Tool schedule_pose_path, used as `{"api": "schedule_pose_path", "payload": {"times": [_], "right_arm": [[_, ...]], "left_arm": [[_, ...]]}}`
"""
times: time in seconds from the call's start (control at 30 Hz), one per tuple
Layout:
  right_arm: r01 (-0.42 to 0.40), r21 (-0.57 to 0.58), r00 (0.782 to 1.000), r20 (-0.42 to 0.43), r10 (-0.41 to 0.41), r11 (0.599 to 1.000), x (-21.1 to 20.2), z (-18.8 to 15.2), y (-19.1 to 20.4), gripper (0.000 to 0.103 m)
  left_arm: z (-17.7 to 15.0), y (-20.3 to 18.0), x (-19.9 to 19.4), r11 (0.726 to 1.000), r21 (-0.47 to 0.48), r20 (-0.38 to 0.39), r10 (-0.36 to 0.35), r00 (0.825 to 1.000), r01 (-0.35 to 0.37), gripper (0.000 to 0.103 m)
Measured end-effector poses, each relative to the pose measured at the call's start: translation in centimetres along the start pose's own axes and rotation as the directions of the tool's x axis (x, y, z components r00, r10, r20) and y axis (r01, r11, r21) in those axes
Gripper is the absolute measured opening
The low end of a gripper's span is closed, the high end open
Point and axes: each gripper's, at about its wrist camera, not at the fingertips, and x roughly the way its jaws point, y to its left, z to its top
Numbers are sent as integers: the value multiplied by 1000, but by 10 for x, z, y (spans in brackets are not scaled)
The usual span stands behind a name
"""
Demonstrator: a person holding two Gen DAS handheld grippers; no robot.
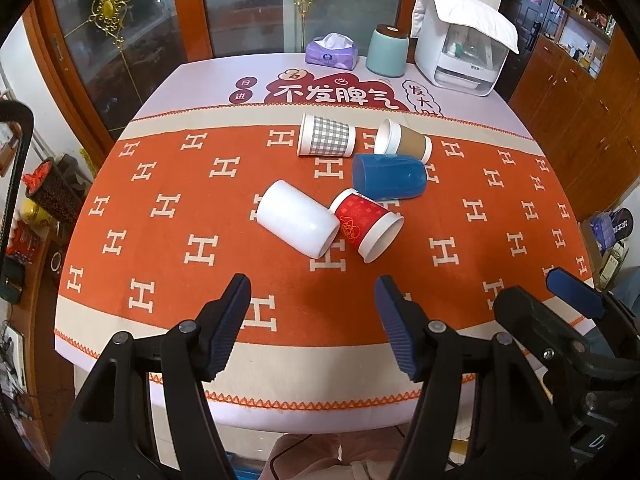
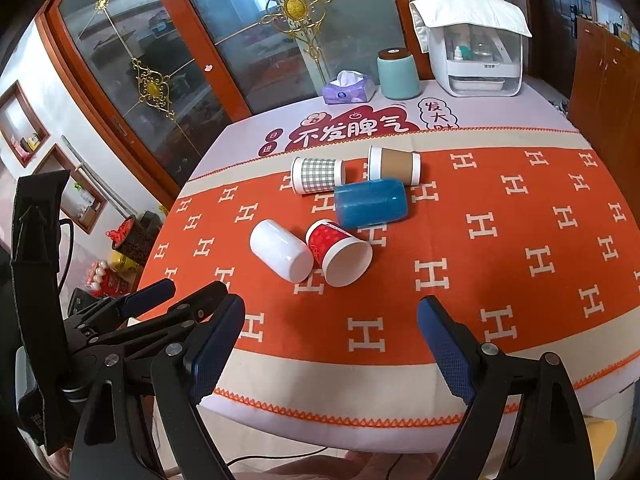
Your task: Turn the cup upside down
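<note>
Bright, even indoor light; sharp; fisheye-warped, vignetted edges

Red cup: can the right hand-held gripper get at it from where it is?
Probably yes. The right hand-held gripper is open, with bare cloth up to the red cup. The white cup touching its left side may crowd one finger.

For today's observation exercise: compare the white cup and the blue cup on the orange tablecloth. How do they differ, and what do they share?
1. The white cup is opaque and glossy; the blue cup looks translucent.
2. The white cup lies nearer the camera, the blue cup farther back by the brown-sleeved paper cup.
3. The white cup's closed base faces the camera; the blue cup lies crosswise.

Shared: both lie on their sides, plain, beside the red cup.
</note>
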Motion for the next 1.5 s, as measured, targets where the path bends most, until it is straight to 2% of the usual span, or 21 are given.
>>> {"api": "schedule_pose_path", "payload": {"times": [0.53,0.93,0.97,1.5], "right_arm": [[1,-3,1000,-6,-1,1000,8,-1,6,89],[2,-1,1000,-10,-2,1000,10,1,6,89],[2,-1,1000,-10,-2,1000,10,1,6,89],[1,-6,1000,-16,-1,1000,14,4,8,89]], "left_arm": [[0,4,1,1000,0,-2,7,1000,-7,62],[2,24,6,1000,0,-6,11,1000,-11,62],[5,14,5,1000,4,-7,10,1000,-10,62],[5,13,5,1000,5,-7,12,1000,-12,62]]}}
